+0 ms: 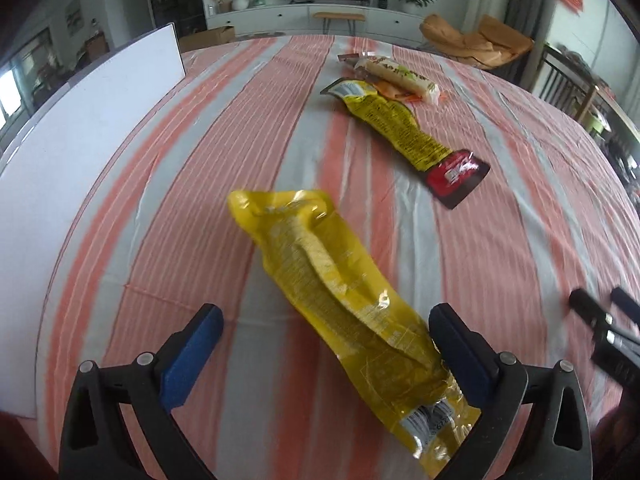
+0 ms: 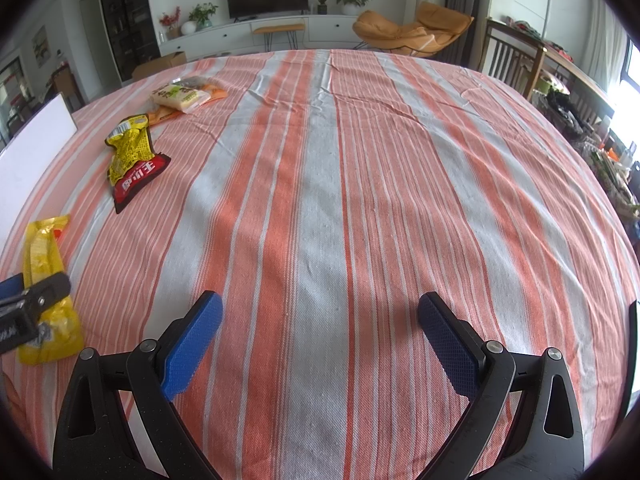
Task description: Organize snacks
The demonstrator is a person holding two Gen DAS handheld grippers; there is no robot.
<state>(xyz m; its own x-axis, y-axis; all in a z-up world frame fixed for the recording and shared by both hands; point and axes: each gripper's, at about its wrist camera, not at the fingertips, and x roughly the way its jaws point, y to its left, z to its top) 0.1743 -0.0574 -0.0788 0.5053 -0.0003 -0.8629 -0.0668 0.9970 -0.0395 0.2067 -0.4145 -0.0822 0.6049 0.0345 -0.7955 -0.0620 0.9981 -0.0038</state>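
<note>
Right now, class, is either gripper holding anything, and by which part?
Nothing is held. The left gripper stands open around the near end of the long yellow plastic snack packet; the right gripper is open over the striped tablecloth.

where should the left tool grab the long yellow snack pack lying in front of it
Grip the yellow pack across its narrow width near the close end, coming down from above. It lies flat on the striped tablecloth, long and slim, running diagonally away, and the open left tool already straddles that end. Its raised middle ridge gives something to pinch; the flat crinkled end seal would likely slip.
</note>
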